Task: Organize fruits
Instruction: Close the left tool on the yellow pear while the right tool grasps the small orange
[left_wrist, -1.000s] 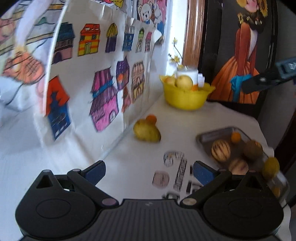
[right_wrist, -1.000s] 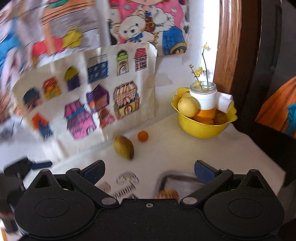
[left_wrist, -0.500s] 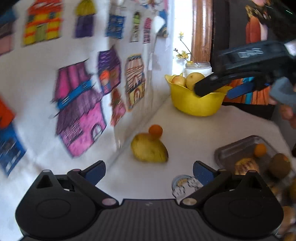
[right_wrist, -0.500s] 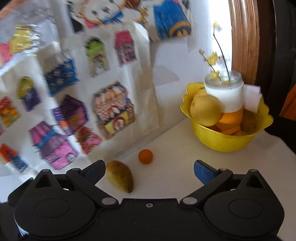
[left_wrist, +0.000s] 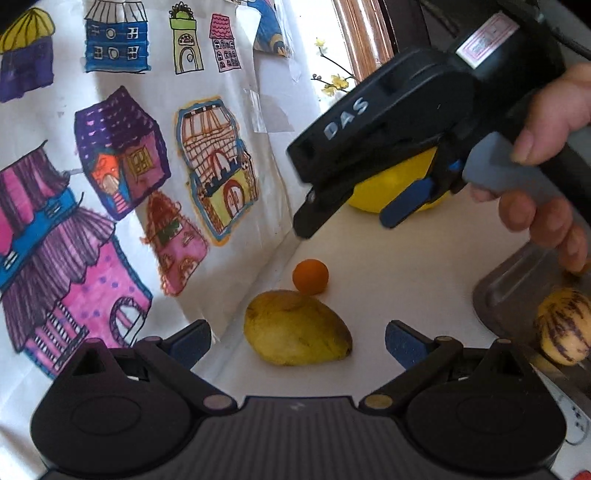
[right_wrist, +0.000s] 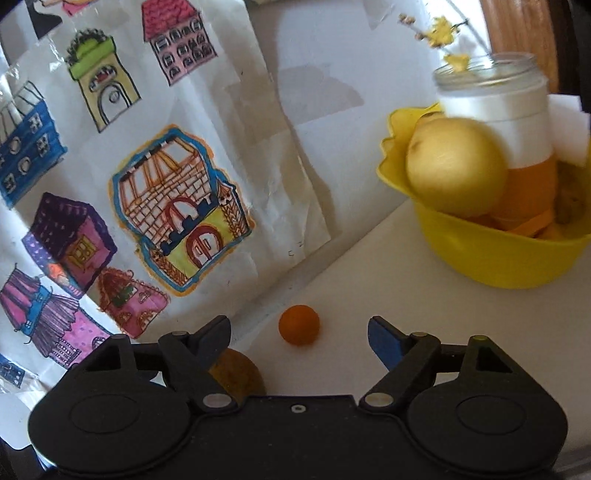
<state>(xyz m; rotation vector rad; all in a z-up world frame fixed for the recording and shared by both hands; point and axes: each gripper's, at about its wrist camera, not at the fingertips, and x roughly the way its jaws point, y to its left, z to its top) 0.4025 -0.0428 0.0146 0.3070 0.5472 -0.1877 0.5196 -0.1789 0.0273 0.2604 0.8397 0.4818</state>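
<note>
The left gripper (left_wrist: 297, 341) gapes wide, the yellow-green oval mango (left_wrist: 295, 328) lying between its fingertips. The right gripper (right_wrist: 299, 332) is likewise spread, the small round orange fruit (right_wrist: 298, 325) between its tips.

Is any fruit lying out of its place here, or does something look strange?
Yes. A mango and a small orange fruit lie loose on the white table by the wall drawings, outside the yellow bowl and the metal tray.
</note>
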